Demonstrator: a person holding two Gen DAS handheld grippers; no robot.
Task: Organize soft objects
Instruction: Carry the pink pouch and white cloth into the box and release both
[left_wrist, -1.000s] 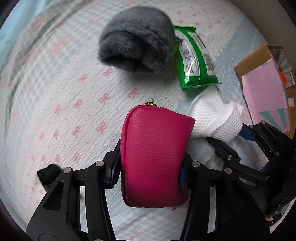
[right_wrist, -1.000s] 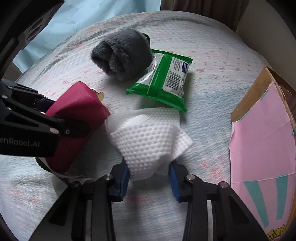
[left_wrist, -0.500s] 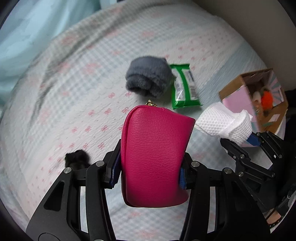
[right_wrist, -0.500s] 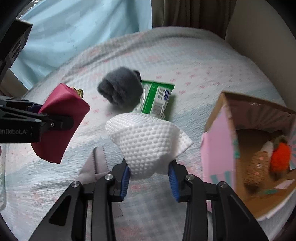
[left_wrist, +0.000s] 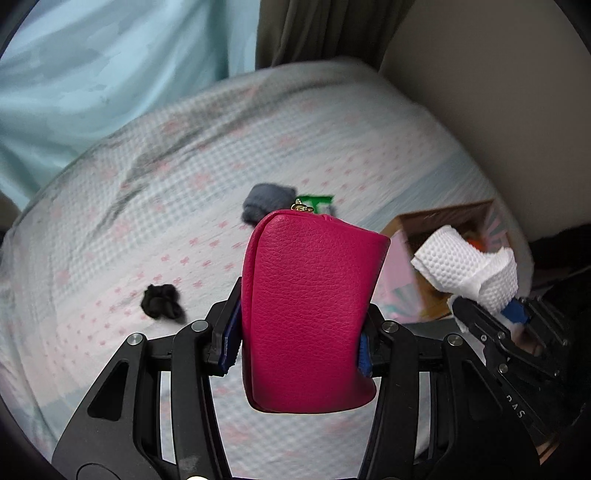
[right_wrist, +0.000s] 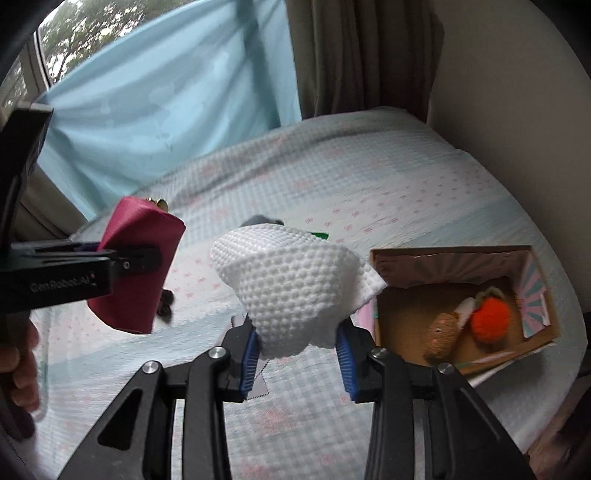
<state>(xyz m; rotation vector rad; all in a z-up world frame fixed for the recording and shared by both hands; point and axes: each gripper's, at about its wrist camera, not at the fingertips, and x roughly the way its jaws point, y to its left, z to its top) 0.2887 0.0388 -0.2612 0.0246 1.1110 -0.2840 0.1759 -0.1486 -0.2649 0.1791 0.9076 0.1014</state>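
1. The left tool (left_wrist: 300, 345) is clamped on the pink pouch (left_wrist: 310, 310), held in the air above the bed (left_wrist: 110, 221). The right tool (right_wrist: 295, 349) is clamped on the white cloth (right_wrist: 291, 280), also aloft, just left of the cardboard box (right_wrist: 417, 306).
2. The box sits open near the bed's edge, with an orange plush (right_wrist: 489, 319) and a brown plush (right_wrist: 441, 334) already inside. The step in hand looks to be carrying both items to it.
3. Take the cloth in first, since it is nearer. Bring it over the bare floor of the box beside the plush toys before letting go, so its loose corner does not drape over the rim.
4. Keep the pouch squeezed at its middle; its smooth leather could slip if the grip eases.
5. Move the 2 tools in turn, not together, to avoid a knock over the narrow opening.
6. A grey fuzzy item (left_wrist: 267, 203), green packet (left_wrist: 319, 201) and black scrunchie (left_wrist: 162, 301) remain on the bed.
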